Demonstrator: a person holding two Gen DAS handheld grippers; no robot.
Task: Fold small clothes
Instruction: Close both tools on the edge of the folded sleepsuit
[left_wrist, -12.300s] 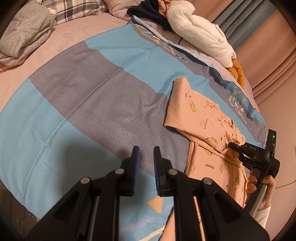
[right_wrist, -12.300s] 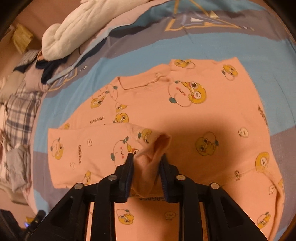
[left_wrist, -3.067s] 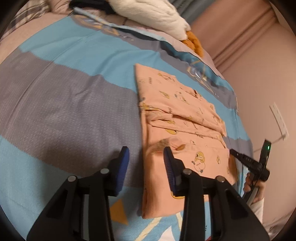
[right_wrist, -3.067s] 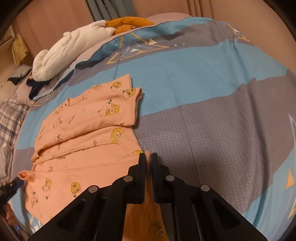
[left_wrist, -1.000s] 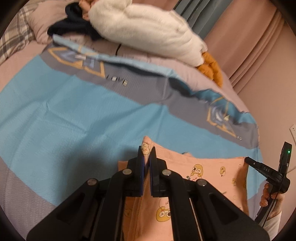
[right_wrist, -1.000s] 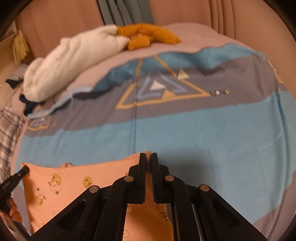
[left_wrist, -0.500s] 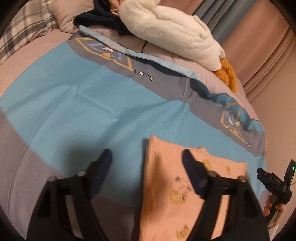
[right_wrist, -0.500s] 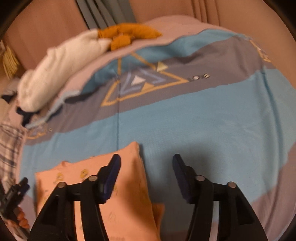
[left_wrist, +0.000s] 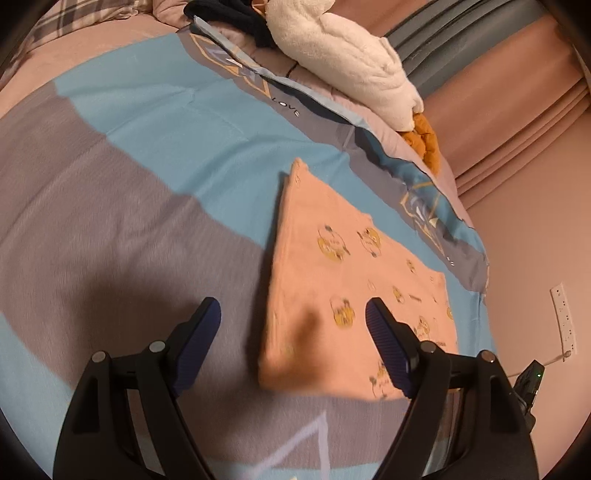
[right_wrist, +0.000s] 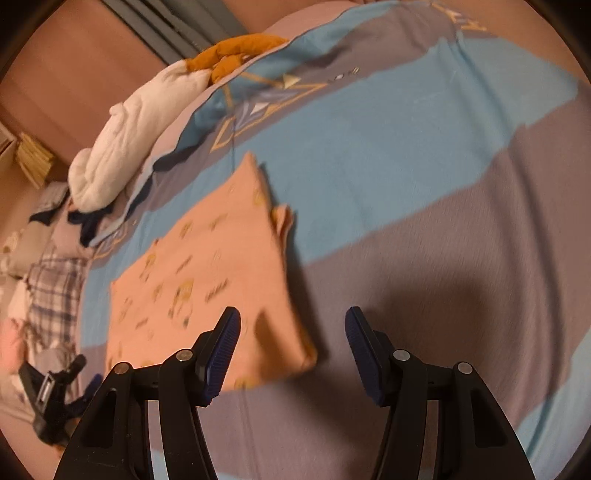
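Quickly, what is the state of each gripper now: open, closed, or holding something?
Left gripper: open, holding nothing, above the folded orange shirt.
Right gripper: open, holding nothing.

Dim warm light, motion blur, fisheye-dark corners.

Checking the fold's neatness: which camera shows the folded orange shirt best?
Left wrist view: the folded orange shirt lies nearly whole and its prints read fairly sharply. The right wrist view shows it too, but motion-blurred.
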